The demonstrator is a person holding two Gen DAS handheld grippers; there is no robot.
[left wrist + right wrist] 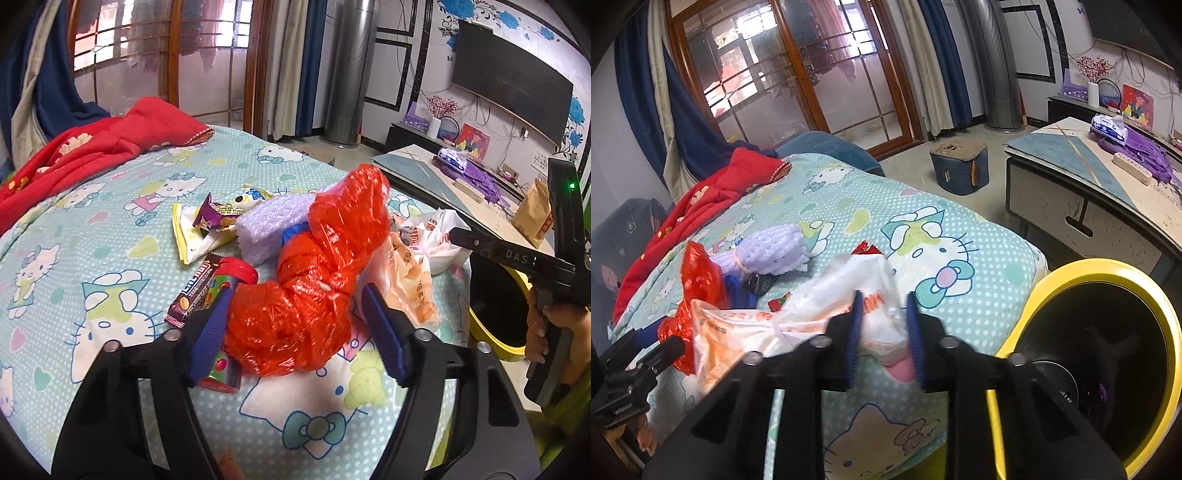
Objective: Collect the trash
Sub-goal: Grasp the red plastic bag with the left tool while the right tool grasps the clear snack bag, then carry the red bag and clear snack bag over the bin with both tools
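A crumpled red plastic bag [314, 280] lies on the Hello Kitty bedsheet [110, 229]. My left gripper [295, 332] is open, its blue pads on either side of the bag's near end. Beside it lie a candy tube [221, 295], snack wrappers [199, 229] and purple foam netting [269, 221]. My right gripper [884, 332] has its jaws closed in on a white and orange plastic bag [849, 288] at the bed's edge. The yellow-rimmed black trash bin [1108, 332] stands just right of it.
A red quilt [92, 147] lies at the head of the bed. A low table [1089, 184] with tissues and purple cloth stands beyond the bin. A blue stool [960, 166] sits on the floor. The right gripper also shows in the left wrist view [458, 234].
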